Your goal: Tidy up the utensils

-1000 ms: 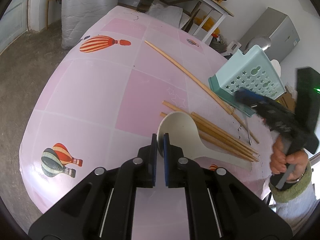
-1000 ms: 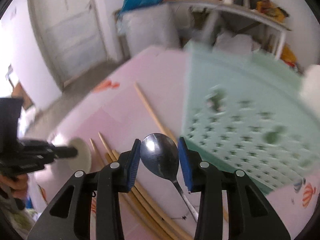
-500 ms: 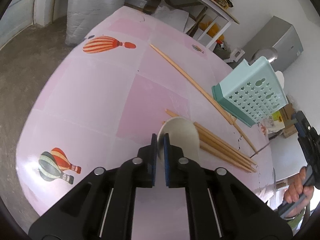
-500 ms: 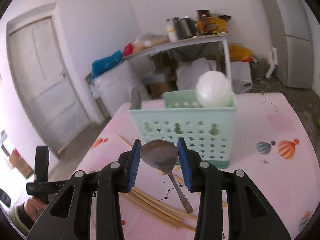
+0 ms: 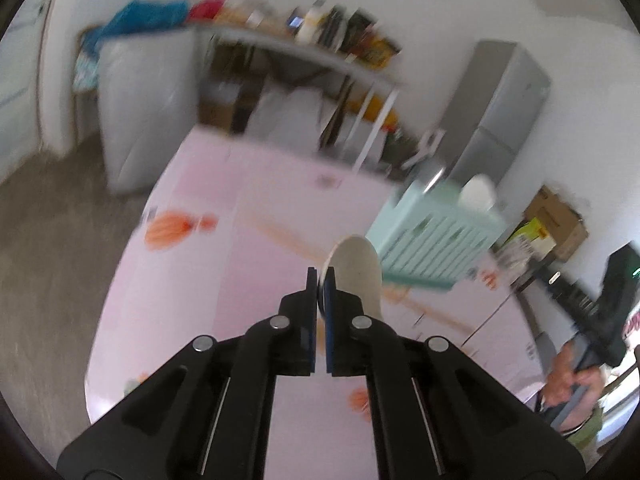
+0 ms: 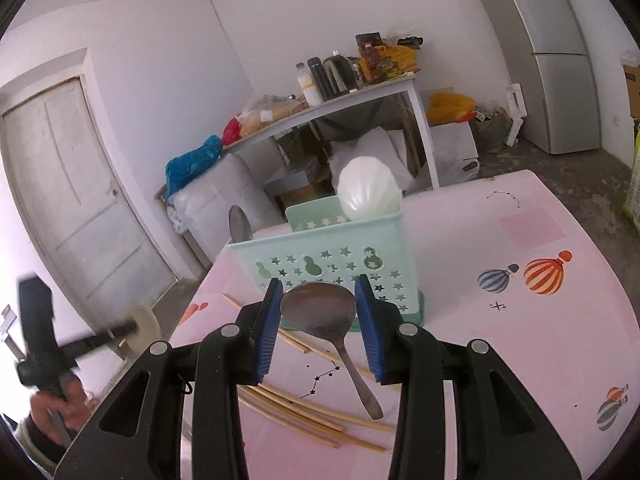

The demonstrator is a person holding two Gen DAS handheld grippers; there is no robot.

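Observation:
My left gripper (image 5: 321, 280) is shut on a white rice paddle (image 5: 356, 272), held in the air above the pink table; the view is blurred. My right gripper (image 6: 318, 300) is shut on the bowl of a metal spoon (image 6: 320, 308), whose handle hangs down over the table. The mint utensil basket (image 6: 332, 260) stands just beyond it, holding a white ladle (image 6: 368, 192) and a metal spoon (image 6: 239, 222). The basket also shows in the left wrist view (image 5: 436, 236). Several wooden chopsticks (image 6: 304, 408) lie on the table below my right gripper.
The pink table (image 6: 520, 340) has balloon prints. A long chopstick (image 5: 292, 240) lies left of the basket. A white shelf table (image 6: 340, 108) with bottles, a grey fridge (image 6: 548, 48) and a door (image 6: 68, 184) stand behind.
My left gripper has lifted the rice paddle off the table and swung up toward the basket. My right gripper holds the spoon steady, now slightly lower in front of the basket.

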